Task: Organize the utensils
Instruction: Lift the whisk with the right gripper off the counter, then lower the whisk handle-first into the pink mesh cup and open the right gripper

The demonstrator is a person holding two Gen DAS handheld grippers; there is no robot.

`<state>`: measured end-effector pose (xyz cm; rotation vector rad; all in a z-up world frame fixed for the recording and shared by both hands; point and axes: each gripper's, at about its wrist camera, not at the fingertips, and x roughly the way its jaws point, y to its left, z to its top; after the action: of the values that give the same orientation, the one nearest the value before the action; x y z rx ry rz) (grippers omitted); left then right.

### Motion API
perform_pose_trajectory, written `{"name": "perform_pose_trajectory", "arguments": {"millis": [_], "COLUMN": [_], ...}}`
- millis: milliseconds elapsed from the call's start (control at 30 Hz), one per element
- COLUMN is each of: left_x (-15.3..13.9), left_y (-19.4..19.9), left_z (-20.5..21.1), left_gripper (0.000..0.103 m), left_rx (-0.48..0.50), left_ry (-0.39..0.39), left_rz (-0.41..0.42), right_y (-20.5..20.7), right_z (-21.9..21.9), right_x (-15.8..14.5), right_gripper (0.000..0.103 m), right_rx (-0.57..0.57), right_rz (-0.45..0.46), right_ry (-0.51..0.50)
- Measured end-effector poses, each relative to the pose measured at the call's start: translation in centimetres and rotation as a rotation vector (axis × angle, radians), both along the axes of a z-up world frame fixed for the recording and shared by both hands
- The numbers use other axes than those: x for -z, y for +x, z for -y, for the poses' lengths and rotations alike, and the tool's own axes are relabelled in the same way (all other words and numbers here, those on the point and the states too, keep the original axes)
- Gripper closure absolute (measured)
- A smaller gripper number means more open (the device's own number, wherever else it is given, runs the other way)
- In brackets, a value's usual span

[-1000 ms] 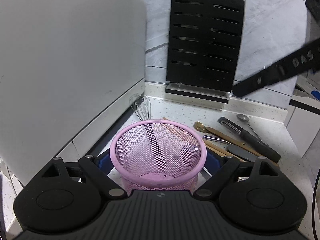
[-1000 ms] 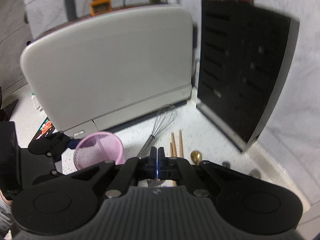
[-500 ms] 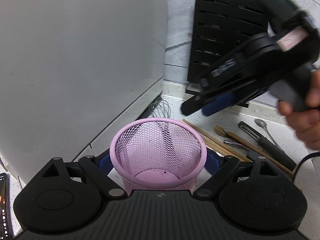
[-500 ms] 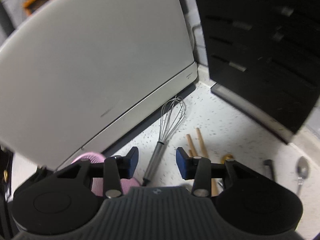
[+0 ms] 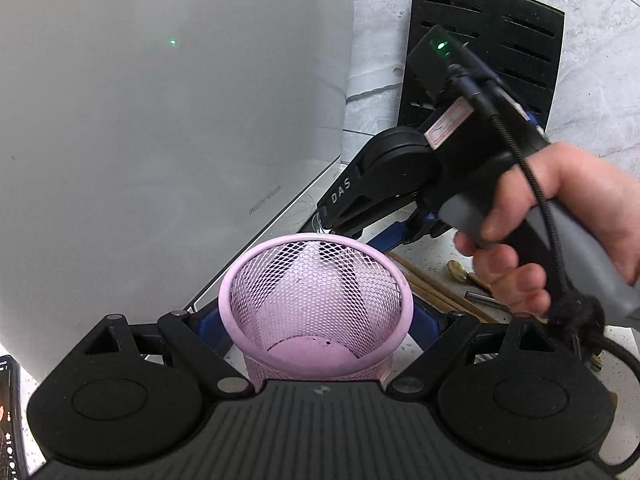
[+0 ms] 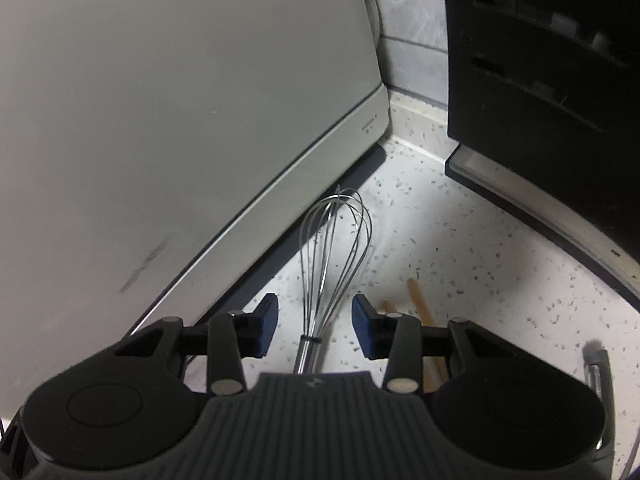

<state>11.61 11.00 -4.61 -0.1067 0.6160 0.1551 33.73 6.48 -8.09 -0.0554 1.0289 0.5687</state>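
My left gripper [image 5: 316, 320] is shut on a pink mesh cup [image 5: 316, 300], its blue pads pressing the cup's two sides; the cup looks empty. A wire whisk [image 6: 336, 248] lies on the speckled counter [image 6: 480, 260] beside the white appliance. My right gripper [image 6: 316, 330] hangs over the whisk, pointing steeply down. Its jaws have just opened, and the whisk's neck lies between the pads without touching either. In the left wrist view a hand [image 5: 560, 220] holds that gripper just behind the cup, hiding the whisk.
A large white appliance [image 6: 160, 120] fills the left. A black slotted knife block [image 6: 540, 60] stands against the tiled wall on the right. Wooden chopsticks [image 6: 418, 300], a gold spoon [image 5: 458, 270] and a dark-handled peeler [image 6: 600, 364] lie right of the whisk.
The right gripper went from shut to open, dropped and closed in on the whisk. In the left wrist view it swung in from the right to behind the cup.
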Motion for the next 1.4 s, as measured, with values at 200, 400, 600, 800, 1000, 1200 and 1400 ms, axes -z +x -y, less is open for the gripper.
{"name": "perform_pose_trajectory", "arguments": {"millis": [200,400,600,800,1000,1200,1400], "left_x": [0.1,0.0,0.0,-0.1,-0.2,-0.2,-0.2], "left_y": [-0.2,-0.2,-0.3,-0.5,-0.6,-0.8,-1.0], "left_z": [-0.2,-0.3,-0.1,0.7,1.7,2.8,3.3], "left_gripper": [0.002,0.002,0.002,0.002,0.002,0.002,0.002], "left_rx": [-0.003,-0.004,0.006,0.023,0.049,0.069,0.085], "left_ry": [-0.011,-0.014,-0.021,-0.032,-0.042,-0.032,-0.03], "left_rz": [0.002,0.002,0.003,0.004,0.0,-0.012,-0.016], "right_y": [0.9,0.5,-3.5,-8.2,-12.6,-15.6,-17.2], "right_z": [-0.1,0.4,1.9,5.0,8.8,11.3,12.9], "right_x": [1.0,0.9,-1.7,-4.7,-8.2,-10.4,-11.5], "right_gripper": [0.083,0.086,0.087,0.088,0.089,0.091,0.091], "right_rx": [0.021,0.01,-0.064,-0.113,-0.117,-0.125,-0.15], "right_rz": [-0.039,-0.012,0.12,0.262,0.417,0.536,0.565], "right_ry": [0.004,0.025,0.032,0.079,0.153,0.202,0.265]}}
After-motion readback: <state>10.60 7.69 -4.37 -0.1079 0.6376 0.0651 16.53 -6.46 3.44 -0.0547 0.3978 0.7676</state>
